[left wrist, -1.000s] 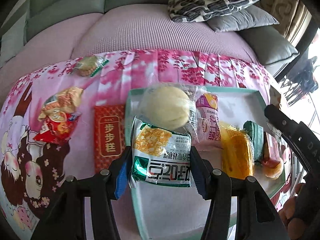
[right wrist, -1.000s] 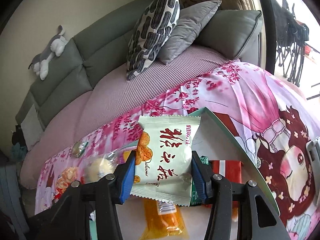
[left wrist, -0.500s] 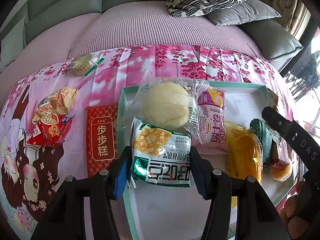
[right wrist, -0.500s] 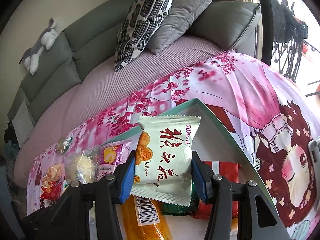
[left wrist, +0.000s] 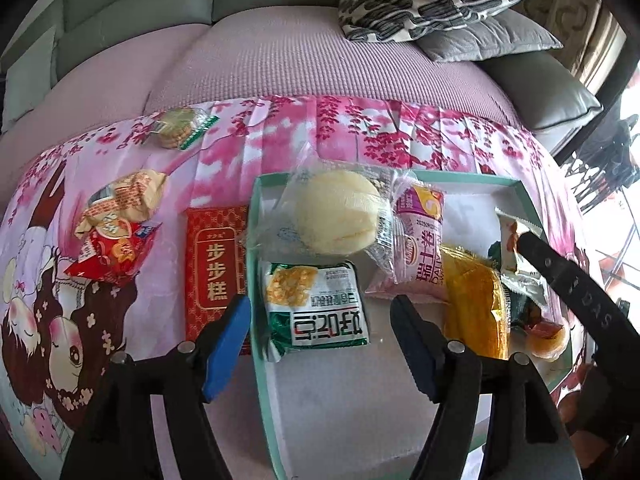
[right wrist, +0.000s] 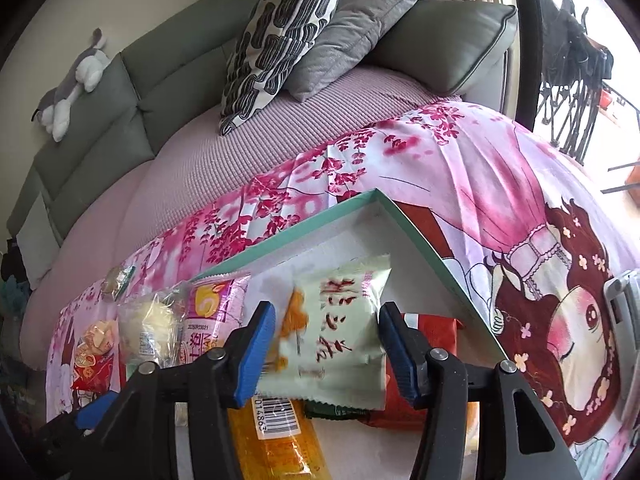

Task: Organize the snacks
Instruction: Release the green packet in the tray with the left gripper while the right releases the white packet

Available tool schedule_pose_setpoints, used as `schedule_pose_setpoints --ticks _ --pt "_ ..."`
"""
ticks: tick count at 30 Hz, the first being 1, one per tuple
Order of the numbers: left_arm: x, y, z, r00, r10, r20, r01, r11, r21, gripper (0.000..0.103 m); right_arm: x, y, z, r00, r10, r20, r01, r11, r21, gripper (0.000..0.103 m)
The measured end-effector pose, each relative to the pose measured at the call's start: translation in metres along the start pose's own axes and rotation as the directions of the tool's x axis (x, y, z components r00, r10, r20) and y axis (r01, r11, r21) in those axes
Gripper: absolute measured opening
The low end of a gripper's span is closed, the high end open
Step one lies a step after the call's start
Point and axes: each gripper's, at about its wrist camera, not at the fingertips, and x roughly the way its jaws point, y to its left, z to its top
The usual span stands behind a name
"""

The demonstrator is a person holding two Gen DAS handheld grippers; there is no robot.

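Left claw [left wrist: 320, 320]: spread, jaws just opened; green-and-white packet [left wrist: 316, 304] lies loose between them in the tray [left wrist: 256, 280], at 6 o'clock from the round bun [left wrist: 336, 212].
Right claw [right wrist: 326, 340]: spread too, just opened; pale green packet [right wrist: 336, 320] dropping free onto the orange packet [right wrist: 276, 440].
Tip: lift both claws straight up, don't drag packets.
Loose snacks [left wrist: 116, 232]: outside the tray, at 9 o'clock.
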Motion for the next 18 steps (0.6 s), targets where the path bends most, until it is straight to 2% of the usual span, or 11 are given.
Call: schedule_pose_setpoints --ticks 2,8,10,15,18 --pt "-0.004 0.004 0.0 1.0 0.005 0.005 -0.005 1.0 -0.016 0.073 -0.004 0.003 -0.002 1.0 -0.004 -0.002 0.004 1.0 -0.021 0.068" --pt "-0.011 0.019 0.001 0.998 0.055 0.023 -0.053 0.995 -0.08 0.075 -0.016 0.012 -0.013 1.0 -0.019 -0.015 0.018 0.998 -0.058 0.069" --pt "-0.013 0.024 0.001 0.997 0.069 0.027 -0.066 0.993 -0.101 0.083 -0.019 0.014 -0.018 0.999 -0.024 -0.021 0.023 0.998 -0.066 0.07" --pt "-0.021 0.038 0.0 0.992 0.115 0.048 -0.107 0.984 -0.143 0.084 -0.028 0.019 -0.027 0.999 -0.024 -0.025 0.022 0.996 -0.085 0.072" --pt "-0.024 0.044 -0.001 0.989 0.139 0.056 -0.128 0.977 -0.168 0.09 -0.033 0.022 -0.031 1.0 -0.023 -0.021 0.021 0.995 -0.095 0.074"
